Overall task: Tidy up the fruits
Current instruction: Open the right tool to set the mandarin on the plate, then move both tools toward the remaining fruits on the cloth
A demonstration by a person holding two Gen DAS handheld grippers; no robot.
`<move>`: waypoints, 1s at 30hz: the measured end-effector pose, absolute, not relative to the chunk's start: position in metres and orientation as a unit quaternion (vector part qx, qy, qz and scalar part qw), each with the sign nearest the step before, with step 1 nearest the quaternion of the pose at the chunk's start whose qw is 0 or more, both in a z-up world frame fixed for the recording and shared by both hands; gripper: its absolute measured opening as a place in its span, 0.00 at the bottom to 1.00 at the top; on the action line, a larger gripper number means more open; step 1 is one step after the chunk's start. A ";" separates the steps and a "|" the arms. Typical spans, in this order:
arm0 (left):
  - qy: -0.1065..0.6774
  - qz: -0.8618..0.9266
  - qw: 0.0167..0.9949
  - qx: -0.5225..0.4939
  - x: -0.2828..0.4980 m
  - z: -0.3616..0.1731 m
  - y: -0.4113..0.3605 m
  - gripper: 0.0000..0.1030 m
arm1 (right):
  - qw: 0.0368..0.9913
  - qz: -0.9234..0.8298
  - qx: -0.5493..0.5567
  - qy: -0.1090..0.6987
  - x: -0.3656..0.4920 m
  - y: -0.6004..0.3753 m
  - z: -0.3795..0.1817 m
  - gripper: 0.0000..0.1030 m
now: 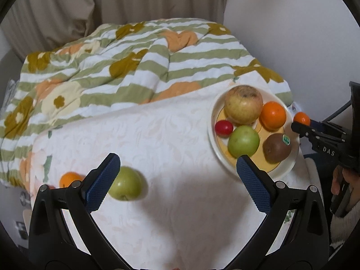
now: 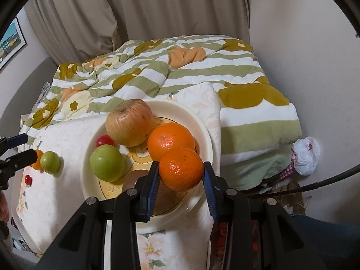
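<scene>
A cream bowl (image 1: 212, 121) (image 2: 202, 123) on the white cloth holds a yellow-red apple (image 1: 243, 104) (image 2: 130, 122), an orange (image 1: 273, 115) (image 2: 171, 140), a green apple (image 1: 243, 141) (image 2: 106, 163), a red tomato (image 1: 223, 128) (image 2: 104, 140) and a brown kiwi (image 1: 276, 149). My right gripper (image 2: 181, 172) (image 1: 300, 123) is shut on a small mandarin (image 2: 181, 168) (image 1: 302, 118) above the bowl's near right rim. My left gripper (image 1: 177, 168) is open and empty above the cloth. Beside its left finger lie a loose green apple (image 1: 125, 183) (image 2: 50, 161) and a loose orange (image 1: 69, 178) (image 2: 38, 156).
A small red tomato (image 2: 28, 179) lies on the cloth at the left. A striped flowered quilt (image 1: 135, 63) (image 2: 180, 72) is heaped behind the cloth. Curtains (image 2: 157, 6) and a wall stand beyond. A white plastic bag (image 2: 306, 155) lies to the right of the bed.
</scene>
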State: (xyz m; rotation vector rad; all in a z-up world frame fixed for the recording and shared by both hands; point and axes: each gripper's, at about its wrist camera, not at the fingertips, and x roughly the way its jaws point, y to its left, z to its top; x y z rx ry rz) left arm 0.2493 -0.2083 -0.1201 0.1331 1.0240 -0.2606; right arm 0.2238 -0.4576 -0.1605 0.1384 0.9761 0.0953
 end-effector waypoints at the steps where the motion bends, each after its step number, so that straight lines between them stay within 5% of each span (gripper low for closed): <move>1: 0.490 -0.122 0.861 0.063 0.248 -0.122 -0.207 1.00 | 0.879 0.047 0.066 0.469 0.224 -0.457 -0.162 0.34; 3: 0.494 -0.117 0.859 0.060 0.244 -0.126 -0.206 1.00 | 0.879 0.047 0.067 0.470 0.225 -0.458 -0.165 0.41; 5: 0.497 -0.113 0.858 0.058 0.240 -0.129 -0.205 1.00 | 0.880 0.051 0.071 0.466 0.223 -0.458 -0.165 0.59; 7: 0.499 -0.109 0.858 0.056 0.236 -0.130 -0.204 1.00 | 0.883 0.051 0.070 0.461 0.222 -0.458 -0.163 0.90; 9: 0.499 -0.107 0.858 0.053 0.232 -0.129 -0.202 1.00 | 0.886 0.049 0.065 0.457 0.220 -0.457 -0.160 0.99; 30: 0.443 -0.014 0.896 0.035 0.157 -0.057 -0.158 1.00 | 0.907 0.116 0.024 0.404 0.183 -0.420 -0.067 0.99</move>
